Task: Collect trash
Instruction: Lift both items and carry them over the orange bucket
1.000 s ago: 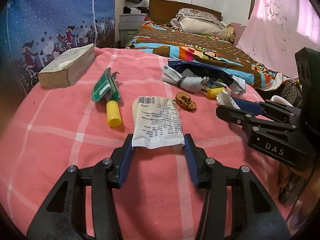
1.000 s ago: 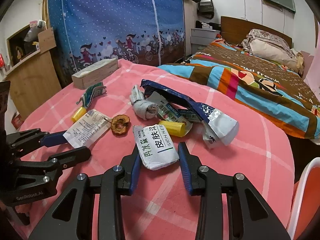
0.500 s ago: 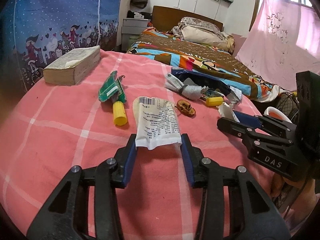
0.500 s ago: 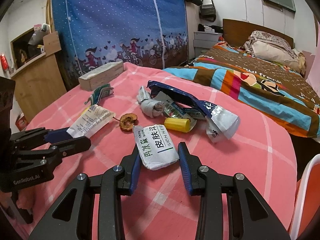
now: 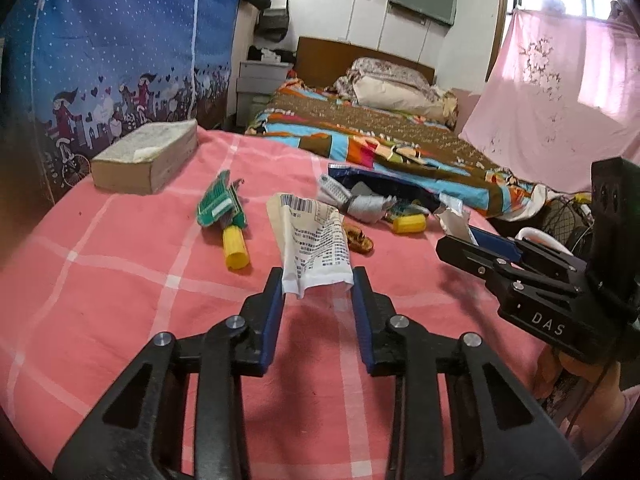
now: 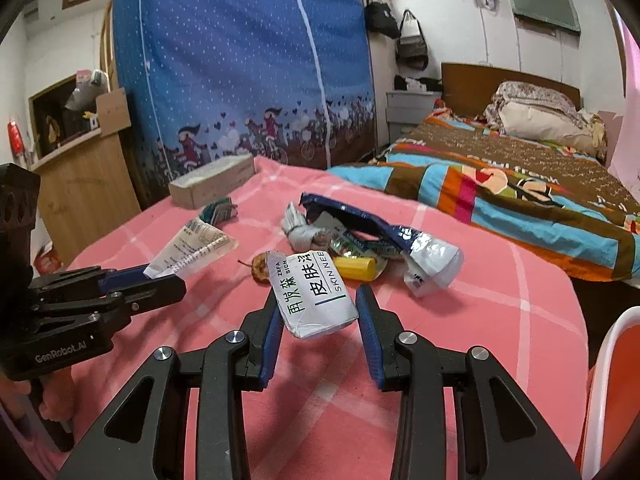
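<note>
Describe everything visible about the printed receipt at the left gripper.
The receipt is thin, creased white paper with a barcode at its far end and rows of dark print. Its near edge sits between the pads of the left gripper, whose jaws are closing and buckling it. It tilts up off the pink checked blanket.

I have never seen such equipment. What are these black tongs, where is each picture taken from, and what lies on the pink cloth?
A person holds one gripper with two blue-padded fingers in each hand. Each picture comes from a camera on one gripper, looking along its fingers. The left gripper is closing its fingers on a printed paper slip, raised above the pink cloth. The right gripper holds a white packet. On the cloth lie a green wrapper, a yellow tube, a blue bag and a thick book.
</note>
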`<state>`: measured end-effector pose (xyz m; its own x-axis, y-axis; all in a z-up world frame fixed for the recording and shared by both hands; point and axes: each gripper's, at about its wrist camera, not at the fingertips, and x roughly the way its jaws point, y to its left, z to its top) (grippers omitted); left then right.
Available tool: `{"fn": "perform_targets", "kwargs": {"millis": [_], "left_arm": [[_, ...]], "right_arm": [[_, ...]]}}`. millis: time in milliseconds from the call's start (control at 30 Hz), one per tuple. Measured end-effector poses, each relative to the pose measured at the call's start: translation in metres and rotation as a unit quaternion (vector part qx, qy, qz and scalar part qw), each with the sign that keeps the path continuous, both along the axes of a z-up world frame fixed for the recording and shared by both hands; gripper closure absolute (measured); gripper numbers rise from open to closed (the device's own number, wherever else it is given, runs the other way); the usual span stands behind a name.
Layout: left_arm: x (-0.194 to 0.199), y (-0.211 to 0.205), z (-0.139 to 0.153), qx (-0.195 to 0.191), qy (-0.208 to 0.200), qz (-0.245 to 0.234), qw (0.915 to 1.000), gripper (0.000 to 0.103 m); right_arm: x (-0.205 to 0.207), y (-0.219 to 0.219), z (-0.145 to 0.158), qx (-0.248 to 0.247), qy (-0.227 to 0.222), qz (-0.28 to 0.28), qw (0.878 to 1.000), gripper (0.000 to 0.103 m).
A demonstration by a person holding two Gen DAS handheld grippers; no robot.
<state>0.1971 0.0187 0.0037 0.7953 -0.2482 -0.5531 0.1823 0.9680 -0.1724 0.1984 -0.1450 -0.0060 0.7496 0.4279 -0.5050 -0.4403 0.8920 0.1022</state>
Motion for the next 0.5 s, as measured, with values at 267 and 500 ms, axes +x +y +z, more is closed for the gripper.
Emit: {"fn": "perform_targets", "kwargs": {"millis": [267,500], "left_arm": [[-0.025,-0.003,0.016,0.007,-0.082,0.009,0.9966,0.067],[-0.051,-0.02,0.03,0.04,-0.17,-0.005,0.9845,0.067]], "right_arm": [[-0.021,-0.008,0.012,0.024,-0.067,-0.009,0.997,0.069],[-0.044,-0.03,0.025,0.08,-0.127,-0.026,0.988,0.069]]}}
